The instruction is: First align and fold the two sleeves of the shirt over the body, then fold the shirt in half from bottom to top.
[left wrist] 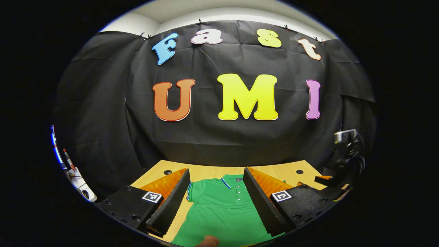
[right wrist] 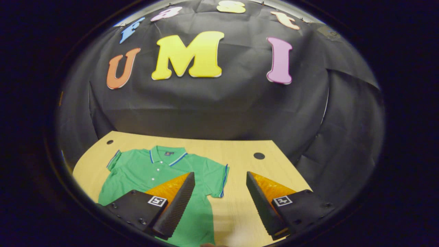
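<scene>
Right gripper view, shirt (right wrist: 151, 171) flat, both sleeves apparently unfolded, tongs (right wrist: 219, 202) apart.

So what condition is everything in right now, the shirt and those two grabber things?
Shirt: spread flat on the table, collar toward the wall, both sleeves out, nothing folded yet.
Left gripper: open, holding nothing, above the shirt's chest.
Right gripper: open, holding nothing, over the shirt's sleeve edge.
Table: carrying the shirt.
</scene>
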`<state>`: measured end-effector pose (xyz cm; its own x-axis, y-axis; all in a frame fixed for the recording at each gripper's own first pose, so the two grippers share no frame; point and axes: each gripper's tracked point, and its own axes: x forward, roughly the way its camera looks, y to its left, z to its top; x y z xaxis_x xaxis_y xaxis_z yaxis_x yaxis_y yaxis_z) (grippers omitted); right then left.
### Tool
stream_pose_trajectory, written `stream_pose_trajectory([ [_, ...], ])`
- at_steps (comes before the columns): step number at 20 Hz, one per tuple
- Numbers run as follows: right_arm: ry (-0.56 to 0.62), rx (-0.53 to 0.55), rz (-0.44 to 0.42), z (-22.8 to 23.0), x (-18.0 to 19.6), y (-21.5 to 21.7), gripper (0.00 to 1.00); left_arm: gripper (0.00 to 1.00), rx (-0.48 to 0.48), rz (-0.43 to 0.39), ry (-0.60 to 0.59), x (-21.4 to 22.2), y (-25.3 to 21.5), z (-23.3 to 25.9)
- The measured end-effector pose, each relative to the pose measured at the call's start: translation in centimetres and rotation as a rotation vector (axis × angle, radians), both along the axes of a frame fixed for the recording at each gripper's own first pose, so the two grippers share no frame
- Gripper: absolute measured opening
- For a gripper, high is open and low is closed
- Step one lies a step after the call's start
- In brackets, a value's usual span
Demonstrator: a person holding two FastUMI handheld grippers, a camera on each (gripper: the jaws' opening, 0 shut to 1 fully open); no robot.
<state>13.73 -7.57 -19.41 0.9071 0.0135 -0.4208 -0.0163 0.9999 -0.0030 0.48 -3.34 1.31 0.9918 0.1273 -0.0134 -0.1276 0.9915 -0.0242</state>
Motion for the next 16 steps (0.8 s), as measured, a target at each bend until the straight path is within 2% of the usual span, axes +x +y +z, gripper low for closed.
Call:
stream_pose_trajectory([
  [4,0.066,-0.031,-0.039,-4.3,4.8,-1.4,0.96,1.00,0.016,0.035,-0.025,-1.0,0.1,1.3],
  [7,0.120,-0.050,-0.040,-7.3,7.6,-1.7,0.96,1.00,0.022,0.088,-0.002,-1.7,1.0,0.5],
  [10,0.195,-0.079,-0.055,-10.0,9.2,-2.1,0.96,1.00,0.013,0.123,0.048,-2.4,1.5,-1.3],
  [16,0.307,-0.059,-0.055,-13.8,10.8,-1.7,0.95,1.00,0.010,0.155,0.102,-3.0,1.7,-3.2],
])
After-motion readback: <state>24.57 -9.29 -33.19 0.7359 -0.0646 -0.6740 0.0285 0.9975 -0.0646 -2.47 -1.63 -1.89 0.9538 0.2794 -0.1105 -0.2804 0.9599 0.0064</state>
